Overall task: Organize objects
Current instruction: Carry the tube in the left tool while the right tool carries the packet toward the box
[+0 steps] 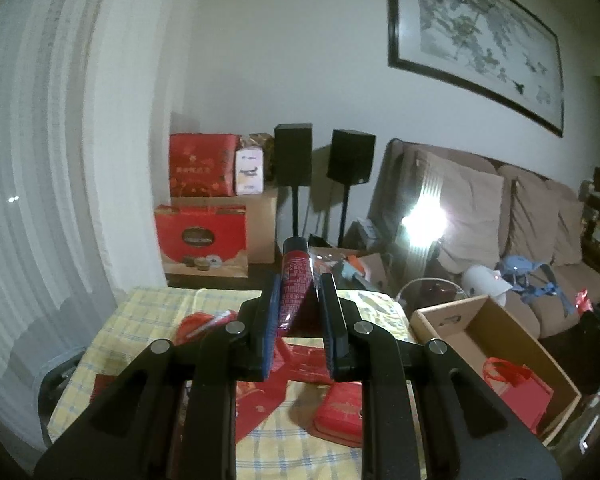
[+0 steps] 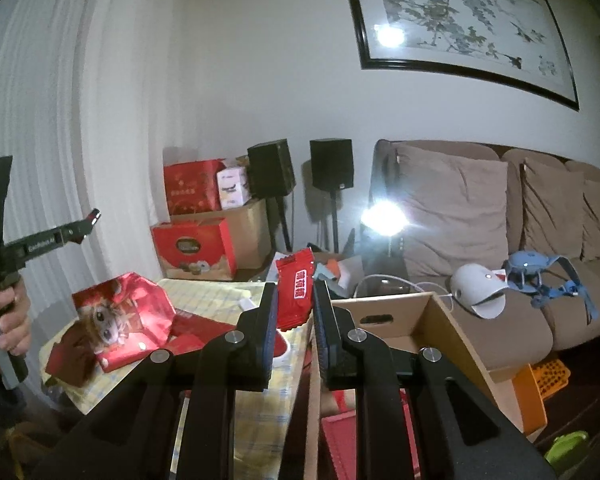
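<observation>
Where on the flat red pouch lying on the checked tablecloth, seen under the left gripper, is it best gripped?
Probably by its thin long edge. The red pouch lies flat on the checked tablecloth, so fingers coming from above would need one slid under that edge, pinching across its thickness. The near side looks free.

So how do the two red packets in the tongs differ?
The left tongs' packet is dark red, covered in small print and seen edge-on; the right tongs' packet is brighter red, faces the camera and carries a white label. Both are small sealed snack wrappers pinched at their lower end.
</observation>
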Demonstrator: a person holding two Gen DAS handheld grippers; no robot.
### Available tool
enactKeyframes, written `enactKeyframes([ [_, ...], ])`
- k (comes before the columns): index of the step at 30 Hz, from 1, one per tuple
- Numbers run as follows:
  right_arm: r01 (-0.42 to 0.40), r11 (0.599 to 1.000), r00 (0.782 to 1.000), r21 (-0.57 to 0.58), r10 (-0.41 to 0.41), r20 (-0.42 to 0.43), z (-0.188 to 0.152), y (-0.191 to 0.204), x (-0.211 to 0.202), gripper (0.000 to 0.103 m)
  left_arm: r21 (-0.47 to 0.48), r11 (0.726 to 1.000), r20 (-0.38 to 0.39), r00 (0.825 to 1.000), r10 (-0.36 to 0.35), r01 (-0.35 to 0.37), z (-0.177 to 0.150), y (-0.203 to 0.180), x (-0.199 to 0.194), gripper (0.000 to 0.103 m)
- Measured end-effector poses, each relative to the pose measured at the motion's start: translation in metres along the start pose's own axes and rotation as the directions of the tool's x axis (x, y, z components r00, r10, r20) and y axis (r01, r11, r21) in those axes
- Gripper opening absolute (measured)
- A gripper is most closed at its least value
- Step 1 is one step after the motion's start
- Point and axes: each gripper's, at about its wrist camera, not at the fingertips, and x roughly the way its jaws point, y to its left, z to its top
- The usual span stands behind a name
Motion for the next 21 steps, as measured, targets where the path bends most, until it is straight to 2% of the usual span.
enactKeyframes([
  [17,0.029,0.999,0.999,0.017,-0.029,-0.012,0.001,-0.017,0.0,0.016,0.038,0.998,-0.032,0.998,-0.055,0.056,-0.004,-0.031,0.004,0.018],
  [21,0.013,0.999,1.0,0.034,-0.013,-0.017,0.002,-0.019,0.002,0.016,0.063,0.996,-0.028,0.997,-0.069,0.07,-0.006,-0.043,0.004,0.018],
])
